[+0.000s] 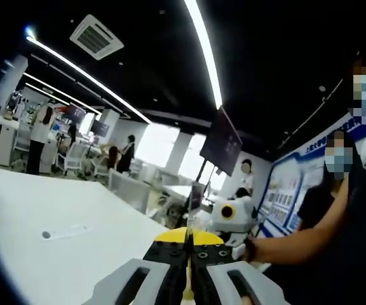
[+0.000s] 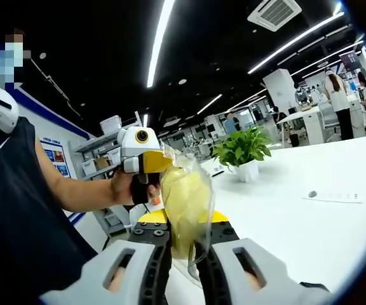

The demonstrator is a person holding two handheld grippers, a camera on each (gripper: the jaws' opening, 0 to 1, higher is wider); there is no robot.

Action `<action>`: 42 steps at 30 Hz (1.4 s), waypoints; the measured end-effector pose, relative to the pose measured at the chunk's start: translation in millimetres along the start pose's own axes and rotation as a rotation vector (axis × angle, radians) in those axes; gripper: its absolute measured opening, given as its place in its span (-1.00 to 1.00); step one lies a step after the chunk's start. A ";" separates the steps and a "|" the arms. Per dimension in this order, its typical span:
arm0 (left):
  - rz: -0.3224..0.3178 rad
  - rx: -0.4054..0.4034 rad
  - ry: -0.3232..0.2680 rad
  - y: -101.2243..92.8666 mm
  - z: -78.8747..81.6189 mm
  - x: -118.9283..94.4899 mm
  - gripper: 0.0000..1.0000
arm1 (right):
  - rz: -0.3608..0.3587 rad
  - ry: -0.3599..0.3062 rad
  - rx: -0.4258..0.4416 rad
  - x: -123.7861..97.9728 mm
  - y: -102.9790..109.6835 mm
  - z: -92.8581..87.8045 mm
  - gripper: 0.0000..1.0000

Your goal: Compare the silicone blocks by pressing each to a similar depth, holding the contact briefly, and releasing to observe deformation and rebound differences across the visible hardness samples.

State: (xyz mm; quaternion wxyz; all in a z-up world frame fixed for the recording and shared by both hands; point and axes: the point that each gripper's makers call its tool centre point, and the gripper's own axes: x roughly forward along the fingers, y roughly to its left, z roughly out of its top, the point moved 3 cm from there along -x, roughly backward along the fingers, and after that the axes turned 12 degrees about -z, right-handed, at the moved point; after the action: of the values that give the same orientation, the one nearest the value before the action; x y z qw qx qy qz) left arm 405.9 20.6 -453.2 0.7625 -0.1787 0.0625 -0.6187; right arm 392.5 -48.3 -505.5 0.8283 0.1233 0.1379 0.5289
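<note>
My right gripper (image 2: 182, 270) is clamped on a bagged yellow block (image 2: 184, 202) held above the table (image 2: 310, 235), left gripper (image 1: 187, 279) jaws together and empty; I judge the slick bag could slip free, spoiling any depth-matched press.

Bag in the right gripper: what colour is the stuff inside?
Pale yellow, inside a clear plastic bag; the right gripper view shows it best.

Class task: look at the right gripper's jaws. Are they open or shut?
Shut on something: the right gripper pinches a clear plastic bag with a pale yellow piece inside, which stands up between its jaws.
</note>
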 end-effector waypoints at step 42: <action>-0.037 -0.059 -0.043 -9.7 13.3 16.4 -1.00 | -0.157 -0.075 -0.146 -14.7 -18.8 11.0 0.09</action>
State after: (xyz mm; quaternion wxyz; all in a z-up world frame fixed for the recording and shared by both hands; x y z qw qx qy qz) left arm 404.9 5.7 -435.5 0.7464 -0.2155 0.0609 -0.6267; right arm 406.3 -69.9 -500.4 0.8785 0.0710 0.0771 0.4662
